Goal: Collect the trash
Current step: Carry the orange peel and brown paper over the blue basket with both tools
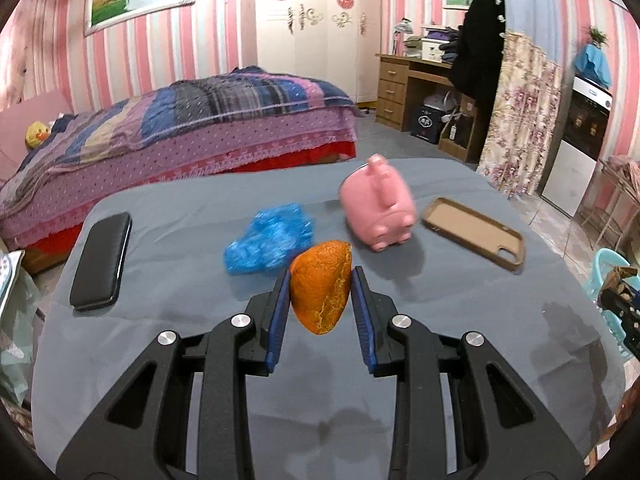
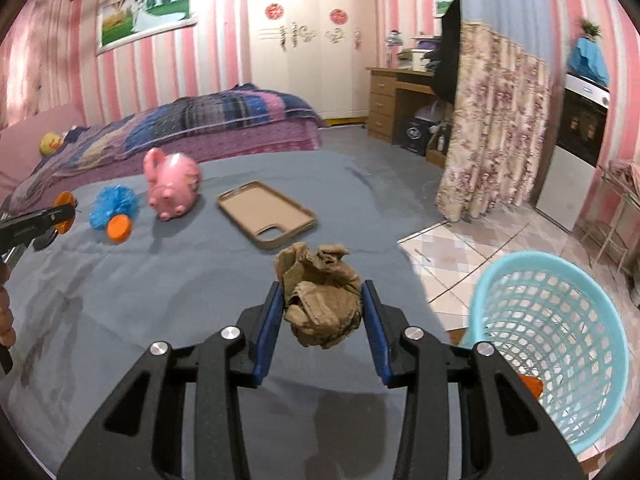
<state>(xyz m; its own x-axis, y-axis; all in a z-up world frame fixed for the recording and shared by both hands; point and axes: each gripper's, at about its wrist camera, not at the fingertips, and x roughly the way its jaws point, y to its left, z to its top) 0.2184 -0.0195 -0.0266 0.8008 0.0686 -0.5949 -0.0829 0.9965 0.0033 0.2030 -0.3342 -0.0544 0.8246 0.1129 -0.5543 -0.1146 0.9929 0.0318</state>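
Grey bedding (image 2: 200,280) lies beneath; crumpled brown paper (image 2: 322,304) is clamped by the right gripper (image 2: 323,312), the basket (image 2: 560,360) just rightward; orange peel (image 1: 321,286) is pinched by the left gripper (image 1: 321,300).

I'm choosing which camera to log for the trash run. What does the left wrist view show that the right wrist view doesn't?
Only the left wrist view shows the black phone and the orange peel clamped in the left gripper. Only the right wrist view shows the teal basket and the crumpled brown paper clamped in the right gripper. Both show the pink piggy bank, blue plastic wad and tan phone case.
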